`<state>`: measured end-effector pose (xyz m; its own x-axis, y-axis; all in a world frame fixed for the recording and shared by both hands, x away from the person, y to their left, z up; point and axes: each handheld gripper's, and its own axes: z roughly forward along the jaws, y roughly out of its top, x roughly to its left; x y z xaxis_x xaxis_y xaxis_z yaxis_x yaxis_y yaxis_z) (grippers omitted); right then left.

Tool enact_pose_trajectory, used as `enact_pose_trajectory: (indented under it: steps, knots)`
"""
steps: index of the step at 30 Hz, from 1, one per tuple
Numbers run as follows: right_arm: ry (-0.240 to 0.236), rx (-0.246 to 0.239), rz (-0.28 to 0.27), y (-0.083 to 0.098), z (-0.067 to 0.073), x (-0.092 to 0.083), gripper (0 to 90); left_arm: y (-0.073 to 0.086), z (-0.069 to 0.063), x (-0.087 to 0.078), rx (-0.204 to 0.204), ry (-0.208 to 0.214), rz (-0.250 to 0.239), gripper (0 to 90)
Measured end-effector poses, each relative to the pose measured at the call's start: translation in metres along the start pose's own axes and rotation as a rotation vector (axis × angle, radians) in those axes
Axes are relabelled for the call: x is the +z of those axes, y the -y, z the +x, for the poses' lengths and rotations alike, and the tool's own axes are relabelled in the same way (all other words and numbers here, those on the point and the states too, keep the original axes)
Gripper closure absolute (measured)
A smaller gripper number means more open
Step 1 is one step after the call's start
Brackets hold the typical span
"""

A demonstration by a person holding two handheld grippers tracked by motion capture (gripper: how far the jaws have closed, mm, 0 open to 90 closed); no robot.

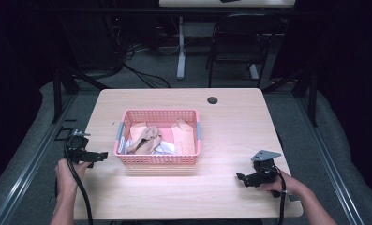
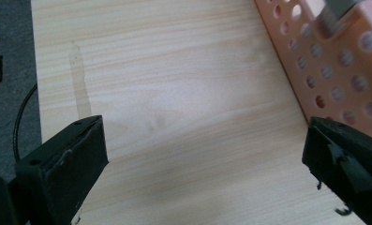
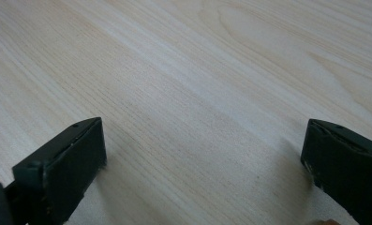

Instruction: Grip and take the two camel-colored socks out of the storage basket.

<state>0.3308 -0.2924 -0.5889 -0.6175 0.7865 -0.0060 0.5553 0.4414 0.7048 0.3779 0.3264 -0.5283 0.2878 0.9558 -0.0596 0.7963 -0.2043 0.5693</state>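
Holding a gripper in each hand, you are keeping both low over the pale wooden table. Your left gripper is sitting at the lower left of the high view, just beside the left end of the pink perforated basket, its tip pointing toward the basket's near corner without touching it. In the left gripper view its two black jaws are standing wide apart, released, with bare wood between them and the basket's holed wall crossing the upper right of the frame; a grey strip of floor is showing along the left edge.

Your right gripper is resting at the lower right of the high view, well apart from the basket, with its grey three-cornered plate on top and its cable trailing toward the bottom edge. In the right gripper view its jaws are also spread wide, grasping nothing, with wood grain running between them.

The basket is sitting at the middle of the table, and crumpled cloths in peach, tan and white are lying inside it. A small dark round hole is showing in the tabletop toward the upper middle of the high view, beyond the basket.
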Motion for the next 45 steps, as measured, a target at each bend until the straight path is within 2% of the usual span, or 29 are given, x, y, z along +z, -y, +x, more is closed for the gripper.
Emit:
enact_pose_trajectory:
  steps: [3, 8, 14, 19, 20, 27, 34, 35, 36, 45]
  knots:
    - [0.001, -0.001, 0.002, 0.0, 0.0, 0.0, 0.0, -0.003, -0.002, -0.004, 0.004, -0.002, -0.007, 0.2]
    - [0.002, 0.005, -0.002, 0.0, 0.001, 0.0, 0.0, -0.012, -0.006, -0.011, 0.001, 0.018, 0.007, 0.1]
    - [0.002, 0.005, -0.001, 0.0, 0.0, 0.0, 0.0, -0.022, -0.013, -0.022, 0.029, 0.028, 0.037, 0.1]
    - [0.003, 0.01, -0.006, 0.0, 0.001, 0.0, 0.0, -0.04, -0.027, -0.037, 0.084, 0.042, 0.032, 0.1]
    - [0.003, 0.01, -0.006, 0.0, 0.001, 0.0, 0.0, -0.04, -0.027, -0.037, 0.084, 0.042, 0.032, 0.1]
    - [0.001, 0.002, -0.001, 0.0, 0.0, 0.0, 0.0, -0.063, -0.045, -0.046, 0.16, 0.066, 0.026, 0.1]
    - [0.002, 0.002, -0.001, 0.0, 0.0, 0.0, 0.0, -0.084, -0.067, -0.041, 0.212, 0.108, 0.021, 0.1]
    - [0.002, 0.003, 0.0, 0.0, 0.0, 0.0, 0.0, -0.089, -0.072, -0.038, 0.228, 0.115, 0.024, 0.1]
    - [0.002, 0.003, 0.0, 0.0, 0.0, 0.0, 0.0, -0.089, -0.072, -0.038, 0.228, 0.115, 0.024, 0.1]
    - [0.001, 0.002, -0.001, 0.0, 0.0, 0.0, 0.0, -0.107, -0.095, -0.016, 0.276, 0.148, 0.069, 0.0]
